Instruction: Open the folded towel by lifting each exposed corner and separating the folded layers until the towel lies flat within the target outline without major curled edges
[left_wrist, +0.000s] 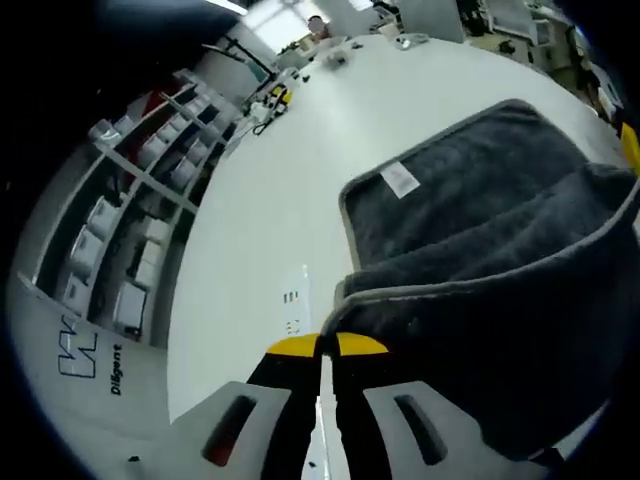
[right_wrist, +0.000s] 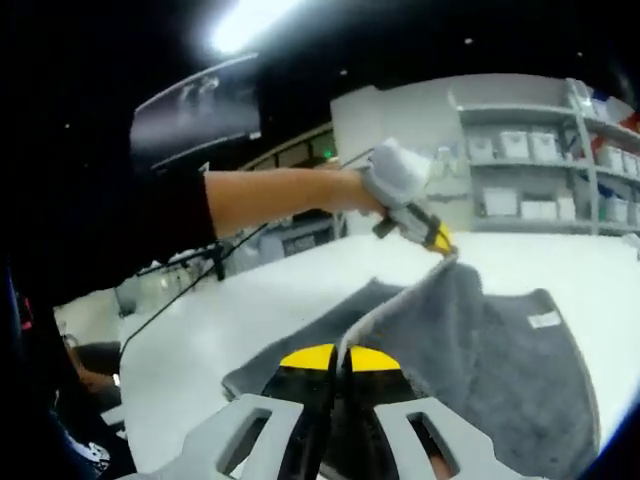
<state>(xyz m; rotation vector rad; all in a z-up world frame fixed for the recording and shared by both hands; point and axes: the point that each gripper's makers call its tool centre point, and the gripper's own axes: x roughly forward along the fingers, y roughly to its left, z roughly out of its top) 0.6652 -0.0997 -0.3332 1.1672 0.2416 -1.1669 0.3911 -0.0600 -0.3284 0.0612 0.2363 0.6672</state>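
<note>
A dark grey towel (left_wrist: 470, 200) with a pale trim lies on the white table (left_wrist: 260, 200), its white label (left_wrist: 400, 180) facing up. One layer of it is lifted and folds over at the right. My left gripper (left_wrist: 325, 345) is shut on the towel's trimmed edge. In the right gripper view my right gripper (right_wrist: 335, 357) is shut on the same raised edge of the towel (right_wrist: 500, 350). That edge runs up to the left gripper (right_wrist: 443, 247), held high by a gloved hand (right_wrist: 395, 175) and shut on a corner. The label (right_wrist: 543, 320) lies at the right.
Shelves with white bins (left_wrist: 130, 230) stand beside the table. More shelves (right_wrist: 540, 170) line the far wall. Small items (left_wrist: 340, 55) sit at the table's far end. A person's arm (right_wrist: 280, 195) reaches across above the table (right_wrist: 250, 310). A dark screen (right_wrist: 195, 115) hangs behind.
</note>
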